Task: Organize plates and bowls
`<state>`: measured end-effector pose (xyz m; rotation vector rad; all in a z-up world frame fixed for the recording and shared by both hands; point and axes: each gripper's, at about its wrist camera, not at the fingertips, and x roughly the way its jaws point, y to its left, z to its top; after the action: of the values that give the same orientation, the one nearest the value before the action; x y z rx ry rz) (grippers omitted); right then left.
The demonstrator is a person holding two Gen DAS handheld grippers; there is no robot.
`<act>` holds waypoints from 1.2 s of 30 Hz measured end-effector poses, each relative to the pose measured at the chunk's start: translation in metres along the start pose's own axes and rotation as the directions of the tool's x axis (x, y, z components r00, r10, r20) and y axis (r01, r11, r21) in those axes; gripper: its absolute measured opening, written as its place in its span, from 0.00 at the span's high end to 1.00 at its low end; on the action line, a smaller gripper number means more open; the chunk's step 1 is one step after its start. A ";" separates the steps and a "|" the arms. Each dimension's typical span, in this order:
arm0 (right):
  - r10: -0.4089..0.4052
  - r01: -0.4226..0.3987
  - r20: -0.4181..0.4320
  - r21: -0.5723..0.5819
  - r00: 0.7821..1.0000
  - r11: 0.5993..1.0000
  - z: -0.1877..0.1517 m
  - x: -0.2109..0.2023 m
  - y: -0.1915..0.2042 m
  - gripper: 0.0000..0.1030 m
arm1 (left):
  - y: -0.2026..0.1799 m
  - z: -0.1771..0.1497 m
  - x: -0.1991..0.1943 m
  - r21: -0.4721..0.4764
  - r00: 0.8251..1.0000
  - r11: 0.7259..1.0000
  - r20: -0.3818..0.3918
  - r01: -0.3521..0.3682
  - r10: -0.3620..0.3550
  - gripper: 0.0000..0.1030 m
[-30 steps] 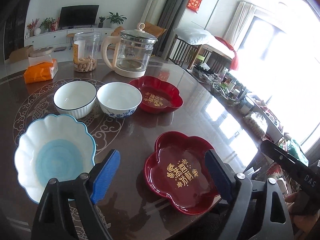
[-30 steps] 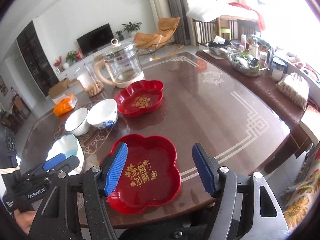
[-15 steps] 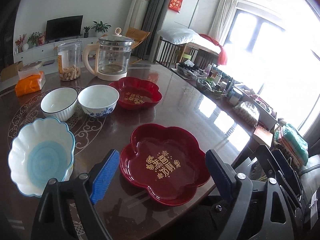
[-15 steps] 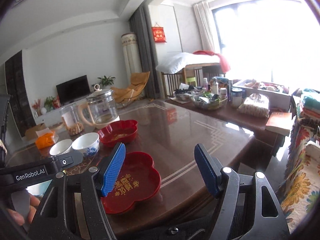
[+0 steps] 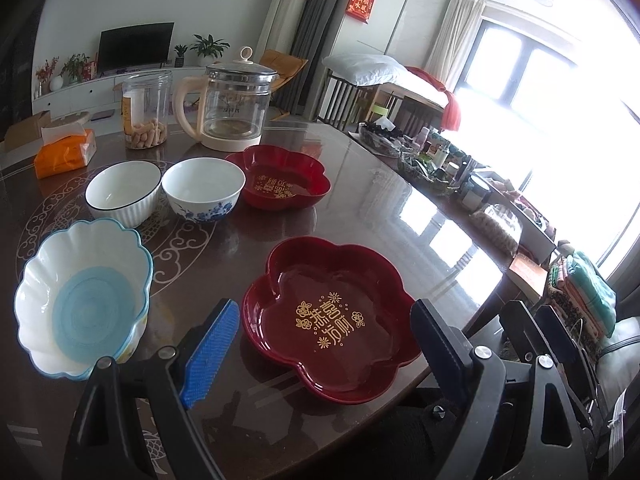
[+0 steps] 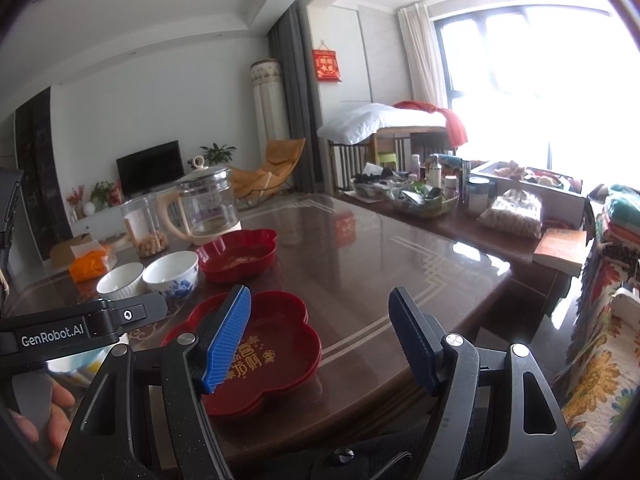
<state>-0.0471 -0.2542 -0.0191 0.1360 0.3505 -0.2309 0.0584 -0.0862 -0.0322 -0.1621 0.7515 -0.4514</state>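
Near red plate: stiff, glossy, slippery, light; grip raised lobed rim. Left tongs and right tongs wide open, empty.

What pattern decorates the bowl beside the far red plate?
Blue flowers on the white bowl; left wrist view shows it best.

- On the bench, one flower-shaped plate lies at the near edge.
- A scalloped bowl sits to its left, also near that edge.
- Behind them runs a row: a ribbed bowl at the left, a patterned bowl touching it, and a second flower-shaped plate at the right.
- Farther back stand a kettle, a jar left of it, and a tissue pack leftmost.
- A tray of bottles lies along the bench's right edge.
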 end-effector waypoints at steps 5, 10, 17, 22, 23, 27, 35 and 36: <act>0.008 -0.008 0.003 -0.016 1.000 1.000 -0.001 -0.001 0.003 0.27 | 0.001 -0.002 0.000 -0.003 1.000 1.000 -0.004 0.000 0.000 0.15; 0.007 -0.007 0.002 -0.021 1.000 1.000 -0.001 -0.001 0.004 0.27 | 0.004 -0.003 -0.001 -0.014 1.000 1.000 -0.013 -0.004 0.004 0.15; -0.013 0.012 -0.015 -0.008 1.000 1.000 0.001 0.000 -0.002 0.23 | 0.018 -0.001 -0.011 -0.025 1.000 0.999 0.008 -0.019 0.019 0.15; 0.011 -0.008 -0.123 0.026 0.992 1.000 0.002 0.012 -0.003 0.23 | 0.039 0.002 -0.015 -0.056 0.999 0.998 0.011 -0.042 0.043 0.15; 0.016 -0.012 -0.132 0.029 0.991 1.000 0.003 0.012 -0.003 0.23 | 0.044 0.003 -0.016 -0.064 0.999 0.997 0.013 -0.047 0.048 0.15; 0.039 -0.035 -0.179 0.027 0.983 0.999 0.012 0.015 -0.005 0.23 | 0.063 0.005 -0.022 -0.093 0.998 0.994 0.022 -0.059 0.062 0.15; 0.054 -0.054 -0.288 0.009 0.956 0.999 0.033 0.034 -0.037 0.23 | 0.081 0.020 -0.023 -0.090 1.000 0.996 -0.016 -0.027 0.026 0.15; 0.045 -0.049 -0.310 -0.004 0.950 0.999 0.036 0.039 -0.041 0.23 | 0.082 0.024 -0.020 -0.086 1.000 0.996 -0.030 -0.008 0.006 0.15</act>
<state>-0.0102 -0.3077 -0.0035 0.1691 0.6612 -0.1599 0.0898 -0.0047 -0.0266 -0.2336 0.8013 -0.4157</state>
